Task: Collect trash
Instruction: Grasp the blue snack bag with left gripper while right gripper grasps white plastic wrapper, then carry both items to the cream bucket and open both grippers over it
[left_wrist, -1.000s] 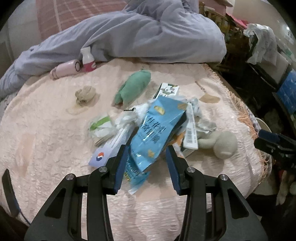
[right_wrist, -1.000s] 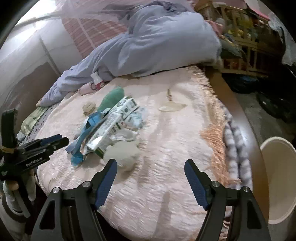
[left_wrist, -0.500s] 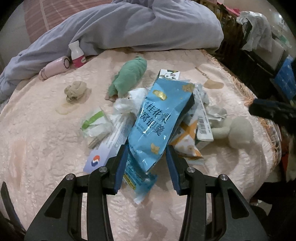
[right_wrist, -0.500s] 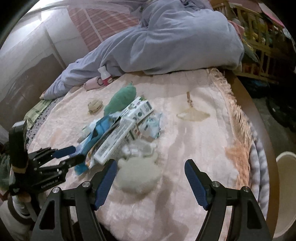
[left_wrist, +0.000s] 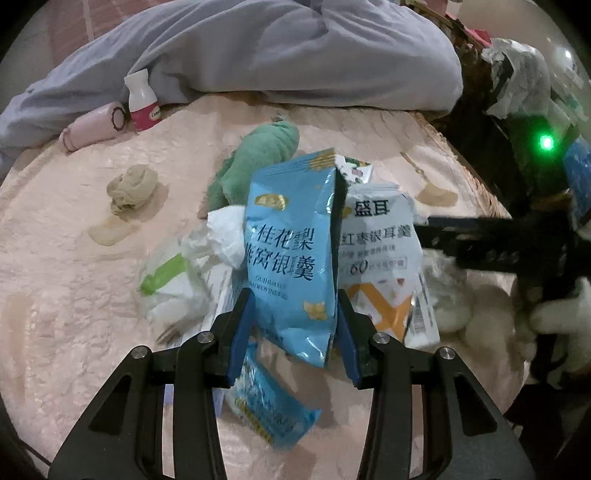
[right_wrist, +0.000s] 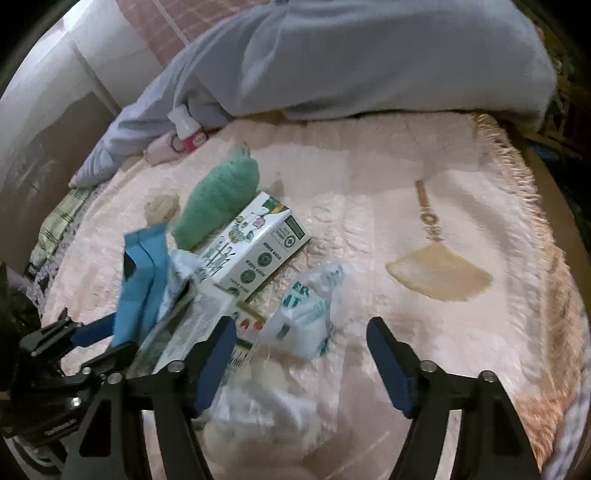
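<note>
- Blue foil snack bag (left_wrist: 291, 251) stood upright between the left gripper (left_wrist: 293, 328) fingers; both blue pads pressed its lower sides, so the fingers were clamped on it.
- Surface under the pile was a bed with a pink textured bedspread (left_wrist: 66, 280), fringed along its far edge in the right wrist view.
- Trash pile lay mid-bedspread. Behind and right of the blue bag, touching it: white pouch (left_wrist: 380, 240) with an orange pattern at its base.
- Left of the blue bag: crumpled white tissue (left_wrist: 221, 236), and a clear wrapper with a green stripe (left_wrist: 166, 277) just beside it.
- Small blue packet (left_wrist: 269, 410) lay flat on the bedspread below the left gripper fingers.
- Green plush toy (left_wrist: 255, 162) lay behind the pile; a milk carton (right_wrist: 255, 247) rested against it, seen clearly from the right wrist.
- Beige crumpled wad (left_wrist: 131, 188) sat apart to the left of the pile.
- White bottle with pink label (left_wrist: 142, 101) and a pink cylinder (left_wrist: 92, 127) stood at the far edge against the grey-blue blanket (left_wrist: 295, 51).
- Right gripper (right_wrist: 299, 354) hovered over the near side of the pile, fingers wide apart, gripping nothing. A clear plastic bag with green print (right_wrist: 306, 314) lay between them; blurred white material lay below it, identity not resolvable.
- Beige fan-shaped motif (right_wrist: 439, 277) showed on the bedspread, well to the right of the pile.
</note>
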